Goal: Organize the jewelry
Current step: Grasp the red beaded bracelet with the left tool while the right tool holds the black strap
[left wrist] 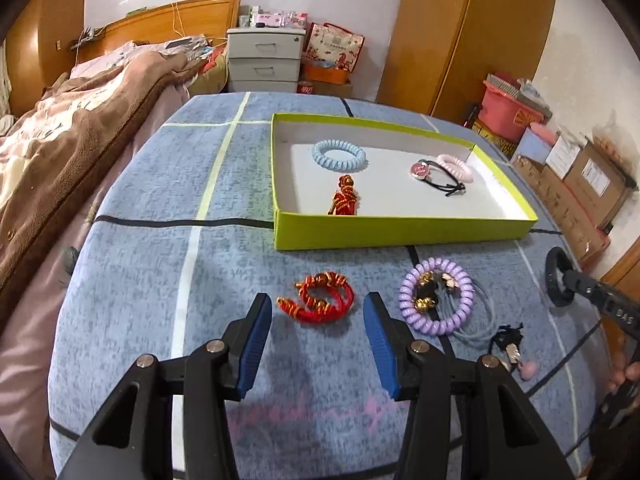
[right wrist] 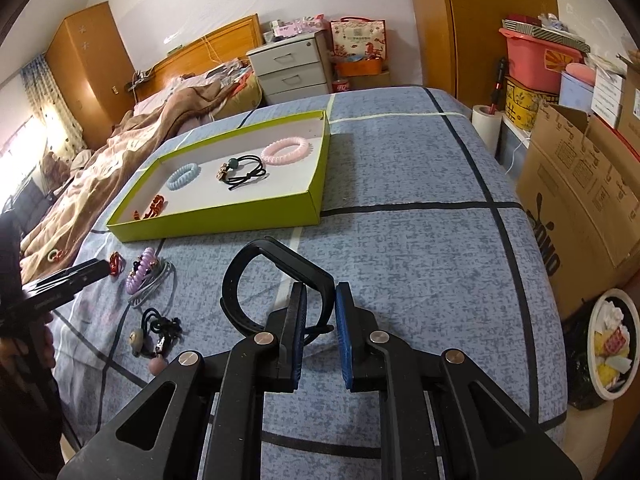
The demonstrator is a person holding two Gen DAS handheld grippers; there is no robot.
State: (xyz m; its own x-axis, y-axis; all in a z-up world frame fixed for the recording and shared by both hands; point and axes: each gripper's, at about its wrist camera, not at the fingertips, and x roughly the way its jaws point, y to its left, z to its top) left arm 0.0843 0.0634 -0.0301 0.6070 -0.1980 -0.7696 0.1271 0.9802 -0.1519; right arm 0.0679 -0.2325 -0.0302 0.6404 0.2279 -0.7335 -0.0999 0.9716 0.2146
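Observation:
My left gripper [left wrist: 317, 297] is open and low over the blue checked cloth, its pads either side of a red braided bracelet [left wrist: 320, 302] without touching it. To the right lies a purple spiral hair tie [left wrist: 436, 300] on grey elastic bands [left wrist: 482, 320]. My right gripper [right wrist: 321, 287] is shut on a black wristband [right wrist: 256, 252], whose loop curls up to the left of the fingers; the loop also shows in the left wrist view as a black ring [left wrist: 554, 280]. The green box [left wrist: 400, 232] holds a blue spiral tie [left wrist: 339, 155], a red knot [left wrist: 345, 196], a pink spiral tie [left wrist: 456, 166] and a black tie [left wrist: 448, 186].
A black hair tie with a pink bead [left wrist: 514, 346] lies near the front right. A bed with a brown blanket [left wrist: 72, 140] borders the left side. Cardboard boxes [right wrist: 580, 200] and a waste bin [right wrist: 612, 344] stand past the right edge. White drawers [left wrist: 264, 60] are behind.

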